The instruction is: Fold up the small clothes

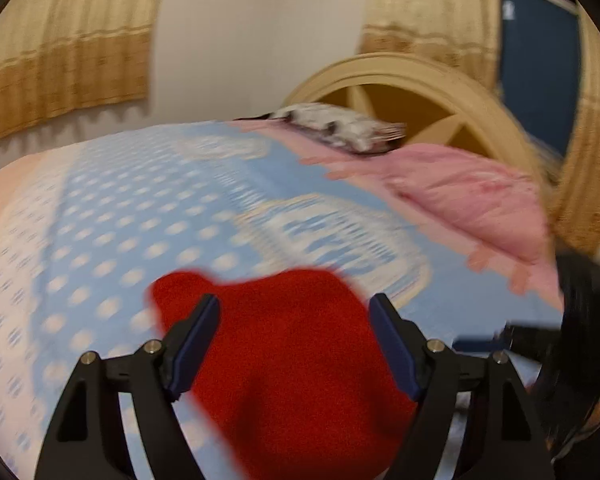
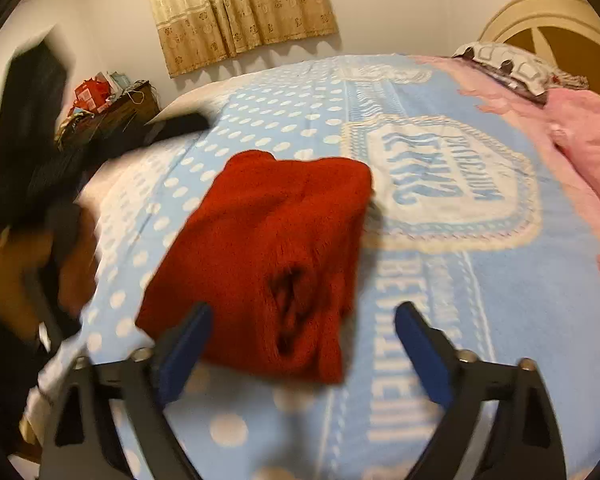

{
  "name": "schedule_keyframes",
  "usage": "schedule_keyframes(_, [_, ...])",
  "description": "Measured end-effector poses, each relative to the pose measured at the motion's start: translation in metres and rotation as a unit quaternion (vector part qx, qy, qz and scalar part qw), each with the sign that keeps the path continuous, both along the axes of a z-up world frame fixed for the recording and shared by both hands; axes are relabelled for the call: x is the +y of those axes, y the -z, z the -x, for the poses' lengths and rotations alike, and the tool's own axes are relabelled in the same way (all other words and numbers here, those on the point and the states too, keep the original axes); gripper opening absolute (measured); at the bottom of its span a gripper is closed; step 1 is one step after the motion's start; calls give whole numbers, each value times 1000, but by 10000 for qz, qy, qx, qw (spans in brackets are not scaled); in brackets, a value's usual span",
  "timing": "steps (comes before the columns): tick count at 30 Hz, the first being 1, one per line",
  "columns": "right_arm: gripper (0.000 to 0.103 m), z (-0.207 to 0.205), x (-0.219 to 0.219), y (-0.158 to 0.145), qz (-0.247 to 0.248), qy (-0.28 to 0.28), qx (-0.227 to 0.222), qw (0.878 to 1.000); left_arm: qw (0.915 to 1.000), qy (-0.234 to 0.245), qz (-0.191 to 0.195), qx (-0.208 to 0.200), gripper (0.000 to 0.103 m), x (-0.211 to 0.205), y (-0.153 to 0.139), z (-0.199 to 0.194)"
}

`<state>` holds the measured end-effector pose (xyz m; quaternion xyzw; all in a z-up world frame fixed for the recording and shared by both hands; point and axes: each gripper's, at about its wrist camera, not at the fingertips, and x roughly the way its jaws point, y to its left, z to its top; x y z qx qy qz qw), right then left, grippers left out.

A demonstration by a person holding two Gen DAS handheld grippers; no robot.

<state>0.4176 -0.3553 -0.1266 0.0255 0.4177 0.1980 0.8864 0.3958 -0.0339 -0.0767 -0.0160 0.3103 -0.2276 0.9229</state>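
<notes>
A folded red garment [image 2: 260, 256] is lying on the blue dotted blanket [image 2: 500, 300], toward its near edge. Both the left gripper [image 1: 294, 344] and right gripper [image 2: 304, 344] are being held open above it, gripping nothing.

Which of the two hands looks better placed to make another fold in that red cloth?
Probably the left. Its gripper hangs over the red garment, jaws open on either side. The right gripper sits back at the near edge of the garment, partly over the blue blanket.
</notes>
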Motion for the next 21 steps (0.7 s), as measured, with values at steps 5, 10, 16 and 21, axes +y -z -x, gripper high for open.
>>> schedule_keyframes(5, [24,-45,12,26,-240,-31,684,9974,9987,-185,-208,433,81,17,49,26])
schedule_keyframes(10, [17,-43,10,26,92,314,488,9983,9970,-159,-281,706,85,13,83,40])
schedule_keyframes(16, [19,-52,1,46,212,404,968,9943,9952,-106,-430,875,96,2,94,43])
schedule_keyframes(21, [52,-43,5,12,597,696,361,9951,9955,-92,-503,795,96,2,97,51])
